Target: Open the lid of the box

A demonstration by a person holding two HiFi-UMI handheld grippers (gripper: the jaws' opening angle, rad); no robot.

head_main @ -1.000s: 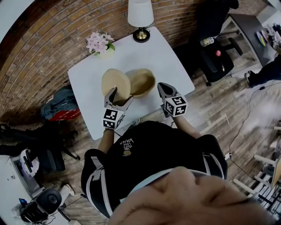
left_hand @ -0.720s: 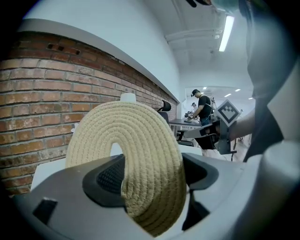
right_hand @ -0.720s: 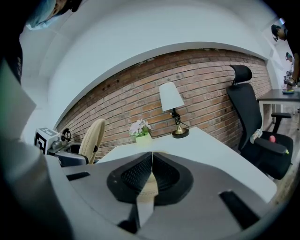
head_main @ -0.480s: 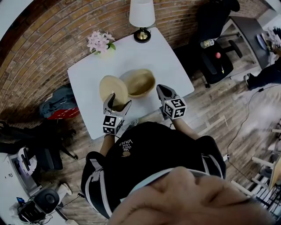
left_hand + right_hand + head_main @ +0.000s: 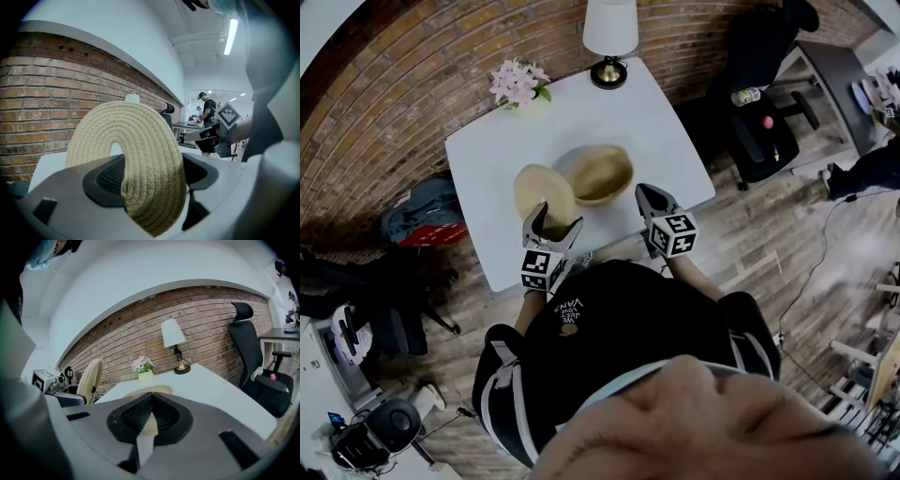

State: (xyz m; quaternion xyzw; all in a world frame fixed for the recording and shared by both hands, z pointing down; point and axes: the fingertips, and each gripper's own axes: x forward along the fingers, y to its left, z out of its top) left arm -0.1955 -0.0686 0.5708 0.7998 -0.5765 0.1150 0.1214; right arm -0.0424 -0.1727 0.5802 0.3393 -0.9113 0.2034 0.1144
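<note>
We see the left gripper (image 5: 557, 218) clamped on the near edge of the round, coiled-rope beige lid (image 5: 542, 190). In the left gripper view the two pads squeeze the lid's (image 5: 136, 154) rim between them, lid held up on edge, tilted. The lid is off the box and sits just left of the round woven beige box (image 5: 602, 173). We cannot tell whether the lid's far edge touches the box rim. The box is open, standing about mid-way across the white square table (image 5: 609, 112), slightly toward the near side.

The right gripper (image 5: 648, 194) is over the table's near right edge, just right of the box, apart from it. In the right gripper view its pads are pressed together with nothing between them. Past them we see the box rim (image 5: 151, 391) and, left, the lid (image 5: 91, 378) on edge in the left gripper (image 5: 70, 397).

At the far edge of the table are a white-shaded lamp with brass base (image 5: 609, 37) and pink flowers in a pale pot (image 5: 518, 84). A black office chair (image 5: 764, 117) stands right of the table, and a grey and red backpack (image 5: 422, 220) lies on the floor to the left.
</note>
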